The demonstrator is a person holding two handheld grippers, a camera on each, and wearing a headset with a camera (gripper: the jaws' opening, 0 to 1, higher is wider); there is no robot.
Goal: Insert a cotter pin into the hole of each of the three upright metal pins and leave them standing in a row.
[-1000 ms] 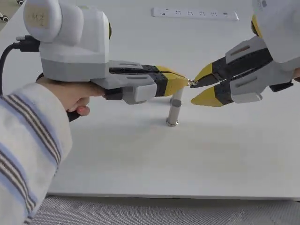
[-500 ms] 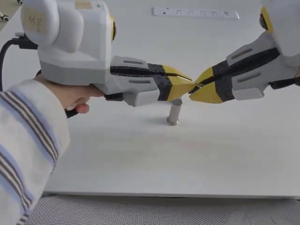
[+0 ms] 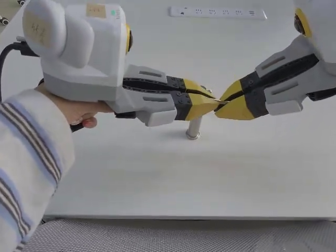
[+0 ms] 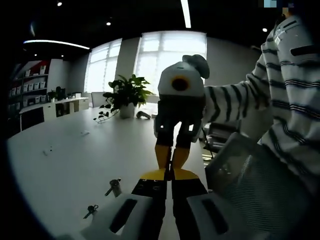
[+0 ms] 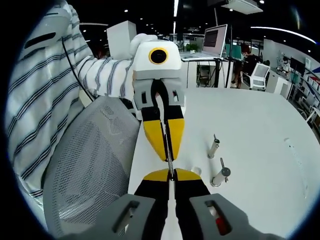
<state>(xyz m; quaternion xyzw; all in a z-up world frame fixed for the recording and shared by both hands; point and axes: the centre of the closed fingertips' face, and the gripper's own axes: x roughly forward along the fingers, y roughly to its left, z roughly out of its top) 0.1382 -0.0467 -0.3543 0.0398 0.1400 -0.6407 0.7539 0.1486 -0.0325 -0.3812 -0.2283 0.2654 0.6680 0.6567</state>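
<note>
2 grippers clench 1 cotter pin (image 3: 216,97) just above the upright metal pin (image 3: 194,126): left gripper (image 3: 211,102), right gripper (image 3: 222,103). It is likely light, thin, bendable; grip near its head.

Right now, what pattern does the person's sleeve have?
The sleeve has blue and brown stripes on white, clearest in the head view.

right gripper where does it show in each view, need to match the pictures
Head view: right gripper on the right side, tips at centre near the upright metal pin.
Left gripper view: right gripper at centre, facing the camera, tips down.
Right gripper view: right gripper at bottom centre, its own jaws pointing up.
Shared landmark: the left gripper, meeting it tip to tip at the cotter pin.
</note>
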